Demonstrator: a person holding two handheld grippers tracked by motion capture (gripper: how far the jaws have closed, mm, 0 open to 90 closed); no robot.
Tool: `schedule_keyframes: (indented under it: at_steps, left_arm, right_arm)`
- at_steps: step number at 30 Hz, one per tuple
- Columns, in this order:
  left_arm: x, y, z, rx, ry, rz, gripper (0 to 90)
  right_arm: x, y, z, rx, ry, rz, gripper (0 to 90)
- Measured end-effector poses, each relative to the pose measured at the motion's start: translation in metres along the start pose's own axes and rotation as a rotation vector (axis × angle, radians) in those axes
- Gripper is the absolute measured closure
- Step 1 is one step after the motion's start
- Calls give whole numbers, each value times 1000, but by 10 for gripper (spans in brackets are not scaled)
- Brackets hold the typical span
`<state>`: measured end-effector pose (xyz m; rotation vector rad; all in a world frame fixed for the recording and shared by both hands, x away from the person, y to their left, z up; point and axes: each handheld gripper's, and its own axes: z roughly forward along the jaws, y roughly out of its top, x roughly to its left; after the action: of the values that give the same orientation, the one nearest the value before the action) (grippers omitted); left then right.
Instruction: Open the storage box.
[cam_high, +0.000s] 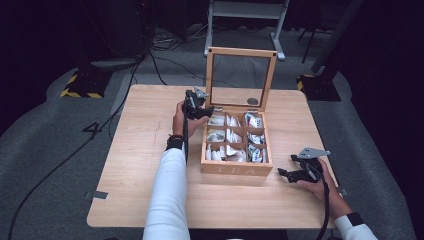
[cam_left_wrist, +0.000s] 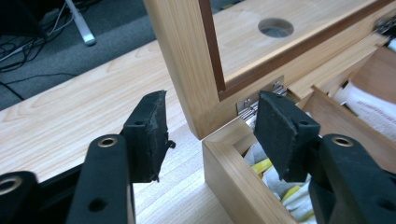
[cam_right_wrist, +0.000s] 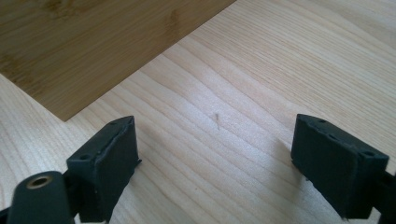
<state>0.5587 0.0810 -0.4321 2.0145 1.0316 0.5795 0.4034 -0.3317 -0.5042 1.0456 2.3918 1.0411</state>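
A wooden tea box (cam_high: 237, 168) stands open at the table's middle, its glass-paned lid (cam_high: 240, 79) upright. Its compartments hold white tea bags (cam_high: 232, 136). My left gripper (cam_high: 200, 110) is open at the box's back left corner. In the left gripper view the gripper (cam_left_wrist: 209, 128) straddles the corner where the lid frame (cam_left_wrist: 187, 70) meets the box wall (cam_left_wrist: 243, 182); tea bags (cam_left_wrist: 280, 184) lie below the right jaw. My right gripper (cam_high: 295, 170) rests open on the table right of the box. In the right gripper view the gripper (cam_right_wrist: 219, 154) has only bare tabletop between its jaws.
The light wooden table (cam_high: 140, 150) has free room on its left half and along the front edge. A round cable hole (cam_left_wrist: 275, 28) shows through the lid's glass. Cables (cam_high: 120, 100) and stand legs (cam_high: 245, 25) lie on the grey floor beyond.
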Motion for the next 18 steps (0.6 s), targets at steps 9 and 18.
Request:
schedule_keyframes:
  at_steps: [9, 18]
  left_arm:
    - [0, 4, -27, -4, -28, 25, 332]
    - [-9, 0, -55, 54, -13, 142, 242]
  right_arm:
    - [0, 0, -1, 1, 0, 1, 150]
    - [0, -1, -1, 0, 3, 0, 151]
